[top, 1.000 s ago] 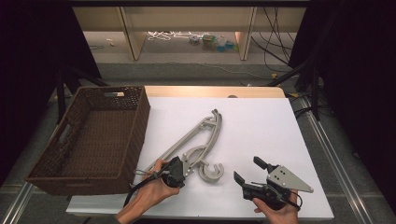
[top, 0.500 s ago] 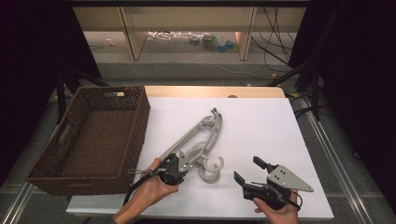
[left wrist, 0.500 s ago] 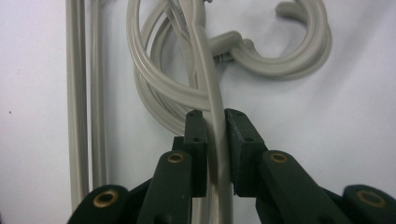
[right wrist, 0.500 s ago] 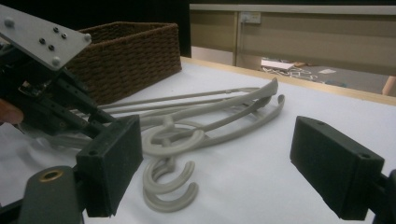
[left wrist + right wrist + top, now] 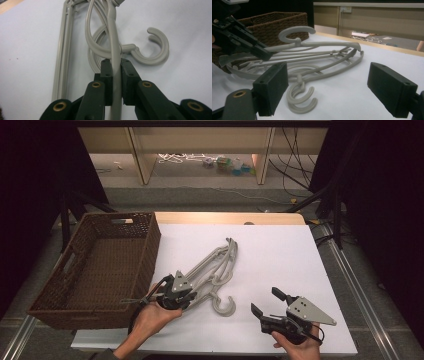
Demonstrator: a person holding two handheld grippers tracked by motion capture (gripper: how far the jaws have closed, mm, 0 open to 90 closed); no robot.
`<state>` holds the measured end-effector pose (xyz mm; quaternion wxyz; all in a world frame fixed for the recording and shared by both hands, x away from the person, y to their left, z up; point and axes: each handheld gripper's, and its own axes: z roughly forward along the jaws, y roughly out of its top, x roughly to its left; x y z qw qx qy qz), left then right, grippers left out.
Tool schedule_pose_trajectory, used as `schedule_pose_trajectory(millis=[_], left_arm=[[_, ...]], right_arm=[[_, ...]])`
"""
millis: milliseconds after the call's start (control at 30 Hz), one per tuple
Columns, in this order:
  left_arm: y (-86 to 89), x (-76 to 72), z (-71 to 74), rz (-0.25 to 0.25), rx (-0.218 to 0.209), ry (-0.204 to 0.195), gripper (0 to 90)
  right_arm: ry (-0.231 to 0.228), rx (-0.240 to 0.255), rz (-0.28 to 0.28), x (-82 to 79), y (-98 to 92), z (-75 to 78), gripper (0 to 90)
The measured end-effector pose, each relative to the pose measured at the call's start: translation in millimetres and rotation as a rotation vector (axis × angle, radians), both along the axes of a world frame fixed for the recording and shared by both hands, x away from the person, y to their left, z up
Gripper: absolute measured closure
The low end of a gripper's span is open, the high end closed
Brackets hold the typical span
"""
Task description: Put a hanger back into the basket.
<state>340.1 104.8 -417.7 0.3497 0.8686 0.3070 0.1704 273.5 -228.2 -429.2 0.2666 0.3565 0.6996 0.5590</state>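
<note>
Now left gripper [image 5: 116,75] clamped on grey plastic hanger [image 5: 113,42], top of stack; right gripper [image 5: 328,92] jaws wide.

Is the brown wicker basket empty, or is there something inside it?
Empty: the high view shows the wicker basket with a bare woven bottom, and the grey hangers lie outside on the table.

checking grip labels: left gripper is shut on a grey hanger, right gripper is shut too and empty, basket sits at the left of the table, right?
One thing is off: the right gripper is open, not shut; the right gripper view shows its jaws standing wide apart with nothing between them. The rest holds: the left gripper is shut on a grey hanger, and the basket sits at the left of the table.
</note>
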Motion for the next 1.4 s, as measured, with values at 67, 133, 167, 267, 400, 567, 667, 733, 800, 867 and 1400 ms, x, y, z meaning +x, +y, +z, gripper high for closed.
schedule_pose_trajectory(millis=[67,133,167,267,400,567,667,733,800,867,1400], left_arm=[[1.1,0.7,0.5,0.001,-0.008,-0.003,81.9],[2.6,2.3,0.8,0.001,-0.013,-0.007,81.9],[2.4,2.3,0.7,0.018,-0.021,0.000,82.0],[6.1,6.5,1.9,0.021,-0.031,-0.002,82.0],[10.1,11.0,3.3,0.049,-0.071,-0.003,82.0],[15.5,11.5,11.0,0.059,-0.147,0.018,82.0],[20.2,12.7,19.8,0.068,-0.215,0.029,82.0],[22.6,13.2,23.6,0.070,-0.234,0.033,82.0],[28.4,13.7,30.3,0.066,-0.274,0.043,82.0],[35.6,14.7,39.1,0.073,-0.366,0.071,82.0],[81.6,20.5,110.7,0.088,-0.393,0.003,82.1]], right_arm=[[0.005,-0.003,0.004,-0.1,-0.2,0.1,17.8],[0.007,-0.004,0.005,-0.1,-0.3,0.0,17.8],[0.004,-0.004,0.004,0.0,-0.1,0.0,17.8],[0.009,-0.007,0.005,0.1,-0.1,-0.2,17.8],[0.001,0.003,0.007,1.2,0.9,-1.3,17.8],[0.011,-0.005,0.005,1.4,0.3,-1.3,17.8],[0.006,-0.004,0.001,1.4,-0.5,-0.9,17.8],[0.012,-0.001,0.000,1.0,-0.4,-0.8,17.8],[0.006,-0.004,-0.005,1.4,-0.7,-1.2,17.8],[0.039,0.009,-0.008,-0.4,0.5,-1.1,17.8],[0.041,0.011,-0.001,0.1,1.2,-1.5,17.9]])
